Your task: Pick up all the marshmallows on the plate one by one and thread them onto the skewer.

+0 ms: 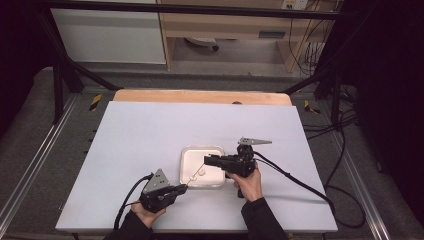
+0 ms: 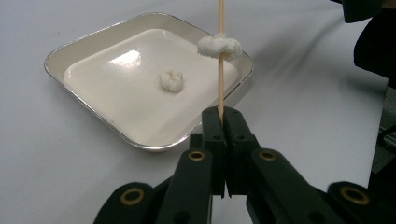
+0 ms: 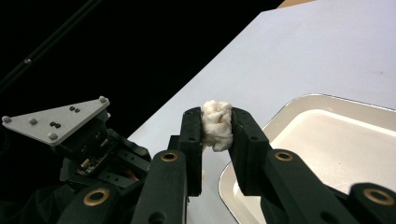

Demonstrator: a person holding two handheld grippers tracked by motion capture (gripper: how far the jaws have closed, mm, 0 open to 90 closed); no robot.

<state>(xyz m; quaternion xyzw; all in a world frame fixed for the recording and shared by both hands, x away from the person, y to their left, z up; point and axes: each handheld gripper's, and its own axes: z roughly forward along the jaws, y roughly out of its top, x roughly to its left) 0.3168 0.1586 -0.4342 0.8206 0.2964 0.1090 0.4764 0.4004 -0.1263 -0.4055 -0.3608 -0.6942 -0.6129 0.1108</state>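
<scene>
While the left gripper [image 2: 221,122] is sitting at about seven o'clock on the table, its jaws are pressing together on the lower end of a thin wooden skewer [image 2: 220,60], which is rising from them toward the tray. One white fluffy lump, the skewered lump [image 2: 219,46], is sitting threaded on that stick, well above the jaw tips and hanging over the tray's near corner. A hand [image 1: 145,216] in a dark sleeve is holding this gripper from the bottom edge of the high view.

Right gripper [image 3: 216,126]: positioned at about five o'clock, just beside the tray's right rim in the high view, its jaws are clamping a second white lump, the gripped lump [image 3: 217,123], which is bulging slightly above and below the pads. A second hand [image 1: 248,185] is gripping it from below, and a black cable [image 1: 295,180] is trailing off toward four o'clock.

Tray [image 2: 93,44]: shallow, square, white with a silvery rim, resting near the table's centre, between the two grippers.

Loose lump [image 2: 171,80]: lying alone on the tray floor, apart from the rim.

Table [image 1: 150,130]: white-topped, with a wooden strip showing along its twelve o'clock edge.
</scene>
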